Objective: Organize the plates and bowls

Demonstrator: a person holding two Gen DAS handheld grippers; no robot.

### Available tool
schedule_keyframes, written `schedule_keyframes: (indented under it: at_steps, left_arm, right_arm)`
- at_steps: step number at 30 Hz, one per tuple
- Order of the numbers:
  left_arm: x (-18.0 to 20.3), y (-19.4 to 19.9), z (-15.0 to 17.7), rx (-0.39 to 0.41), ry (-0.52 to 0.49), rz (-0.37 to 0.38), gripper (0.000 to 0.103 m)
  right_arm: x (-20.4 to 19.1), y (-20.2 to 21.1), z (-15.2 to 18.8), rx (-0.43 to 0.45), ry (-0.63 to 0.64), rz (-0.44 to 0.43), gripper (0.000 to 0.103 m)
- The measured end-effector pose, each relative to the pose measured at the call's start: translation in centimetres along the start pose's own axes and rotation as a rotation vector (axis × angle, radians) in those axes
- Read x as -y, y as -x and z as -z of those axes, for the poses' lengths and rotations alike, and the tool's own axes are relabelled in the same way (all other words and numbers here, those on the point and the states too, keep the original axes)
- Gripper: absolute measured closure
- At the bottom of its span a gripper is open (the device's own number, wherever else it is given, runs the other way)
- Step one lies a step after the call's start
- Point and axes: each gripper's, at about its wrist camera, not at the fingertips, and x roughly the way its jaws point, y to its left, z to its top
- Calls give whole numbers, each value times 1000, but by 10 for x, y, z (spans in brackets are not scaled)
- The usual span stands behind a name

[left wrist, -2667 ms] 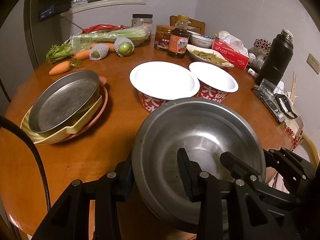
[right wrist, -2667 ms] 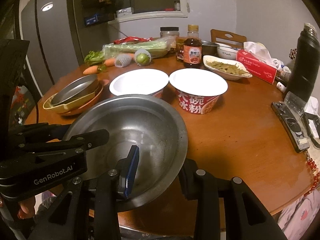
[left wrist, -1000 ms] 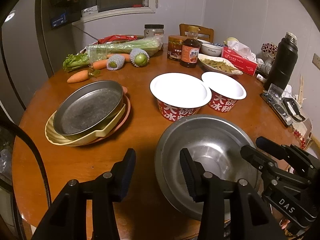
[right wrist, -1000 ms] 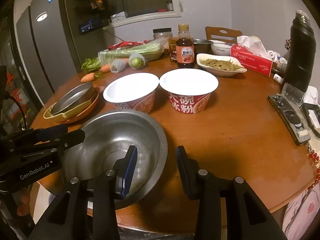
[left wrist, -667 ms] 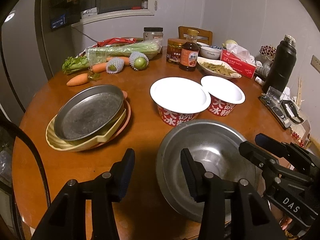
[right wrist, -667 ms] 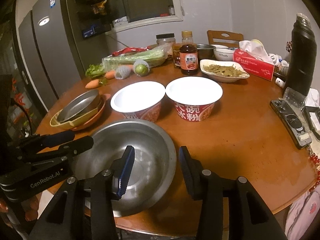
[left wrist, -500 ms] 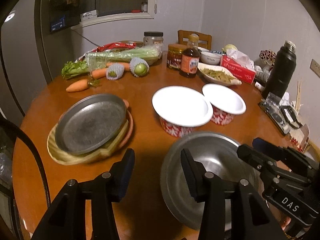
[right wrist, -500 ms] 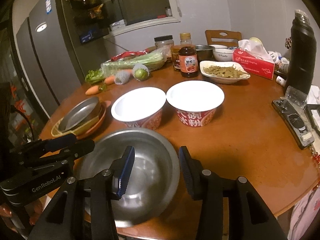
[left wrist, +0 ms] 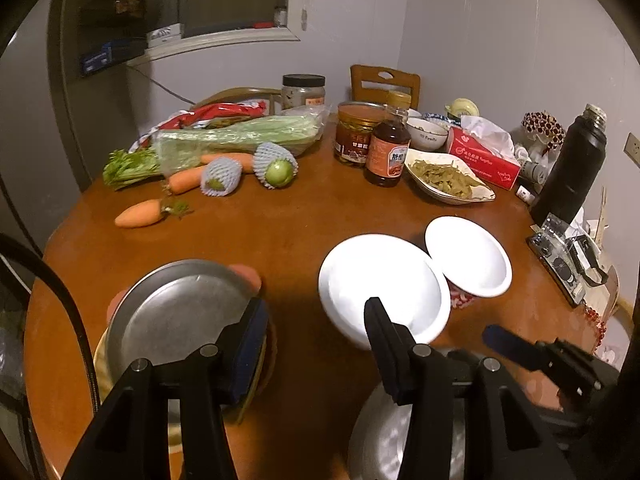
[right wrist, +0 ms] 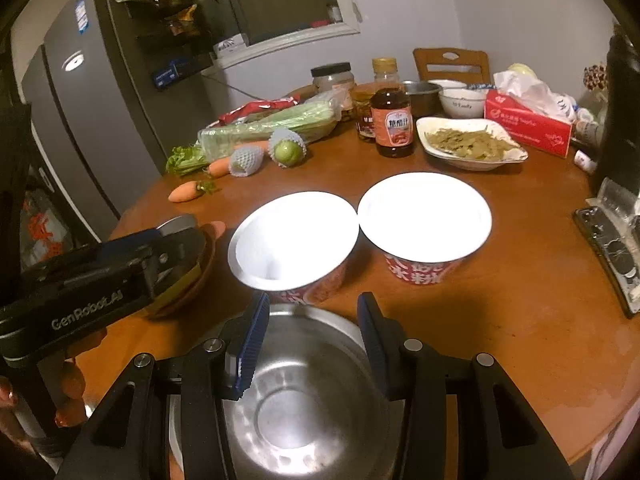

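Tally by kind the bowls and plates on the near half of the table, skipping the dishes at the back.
Steel bowl: 1
Paper noodle bowls: 2
Stacked plates: 3
Total: 6

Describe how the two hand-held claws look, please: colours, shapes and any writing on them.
Both are black plastic with two long fingers, round silver bolts and ribbed blue pads. The left claw carries white "GenRobot.AI" lettering on its side. A black cable curves along the left edge of the left wrist view. The right claw shows no writing.
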Motion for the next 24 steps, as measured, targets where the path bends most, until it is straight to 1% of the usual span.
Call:
schedule_keyframes:
  at_steps: [6, 10, 14, 20, 24]
  left_arm:
    - [8, -32, -18, -49, -45, -14, 53]
    - [7, -49, -23, -77, -45, -22, 53]
    - [10, -59, -24, -93, -59, -41, 53]
    - [14, -72, -23, -122, -65, -38, 53]
    - [16, -77, -19, -151, -63, -18, 54]
  right_arm:
    - [-2, -16, -11, -26, -6, 1, 56]
    - [0, -24, -15, -44, -22, -13, 55]
    - [4, -32, -15, -68, -30, -16, 55]
    - [7, -36, -17, -66, -30, -30, 55]
    - [5, -38, -18, -65, -11, -43, 55]
